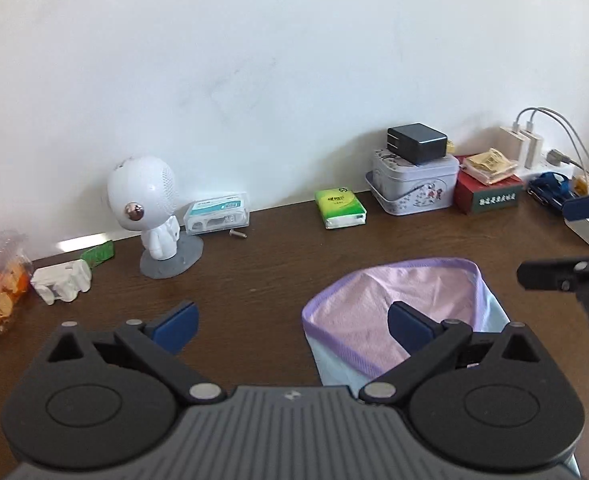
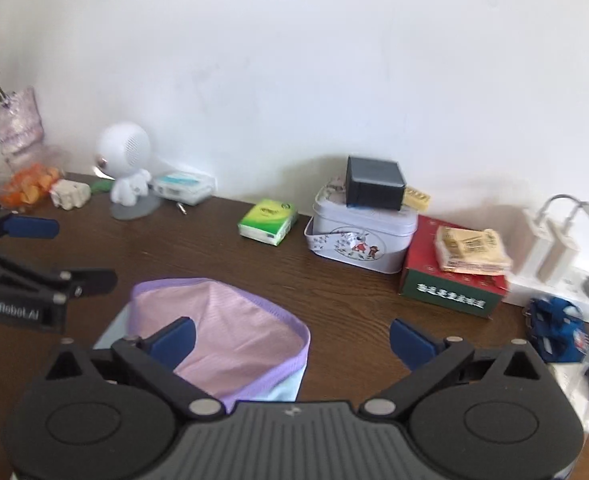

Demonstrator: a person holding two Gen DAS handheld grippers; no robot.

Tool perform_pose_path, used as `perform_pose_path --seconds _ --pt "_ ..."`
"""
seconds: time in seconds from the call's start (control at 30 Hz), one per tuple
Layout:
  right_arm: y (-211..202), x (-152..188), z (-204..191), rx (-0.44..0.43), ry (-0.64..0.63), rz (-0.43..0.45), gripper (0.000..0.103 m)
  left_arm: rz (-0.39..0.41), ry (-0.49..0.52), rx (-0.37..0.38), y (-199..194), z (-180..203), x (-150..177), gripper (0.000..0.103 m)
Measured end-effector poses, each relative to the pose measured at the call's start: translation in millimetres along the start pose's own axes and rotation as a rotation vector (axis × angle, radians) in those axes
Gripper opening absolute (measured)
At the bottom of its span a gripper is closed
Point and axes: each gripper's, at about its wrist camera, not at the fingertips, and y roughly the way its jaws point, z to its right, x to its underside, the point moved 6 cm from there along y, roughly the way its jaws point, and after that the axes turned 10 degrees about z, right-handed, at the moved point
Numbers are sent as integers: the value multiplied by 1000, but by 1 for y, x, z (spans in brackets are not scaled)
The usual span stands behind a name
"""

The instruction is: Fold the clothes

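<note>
Both jaws spread wide and holding nothing, the left gripper (image 1: pixel 292 326) and right gripper (image 2: pixel 292 338) hover over a folded pink garment (image 1: pixel 398 304) lying on the dark tabletop (image 1: pixel 254 272) toward its near edge.

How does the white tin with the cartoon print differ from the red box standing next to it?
The white tin has rounded corners and pale printed sides; the red box is square-edged, with a dark green front bearing white characters. The white tin carries a dark grey block on its lid; the red box carries a flat tan packet. Both stand on the brown table by the wall, each with something stacked on top.
</note>
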Motion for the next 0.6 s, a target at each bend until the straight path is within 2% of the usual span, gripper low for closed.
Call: perform_pose_path --seconds 0.13,0.23,0.3,0.37,0.43,0.5,0.57,0.6 --pt "-57 21 -14 -15 -49 62 103 32 -8 62 -72 13 22 103" --pt "-113 52 -32 -55 -79 97 103 64 -9 97 -138 32 58 103" --pt "-151 81 -58 -124 -117 89 103 79 44 128 -186 50 92 103" --pt "-191 120 -87 -191 -168 81 103 85 151 156 -234 72 130 103" --pt "-220 158 -110 -213 -238 66 103 87 236 198 -271 92 162 103" --pt "-241 188 -128 -191 -328 63 102 88 241 266 -301 109 185 103" --pt "-262 207 -147 -211 -474 122 101 96 233 345 -317 122 199 103" --pt "-269 211 -151 -247 -499 157 101 99 235 378 -323 129 204 103"
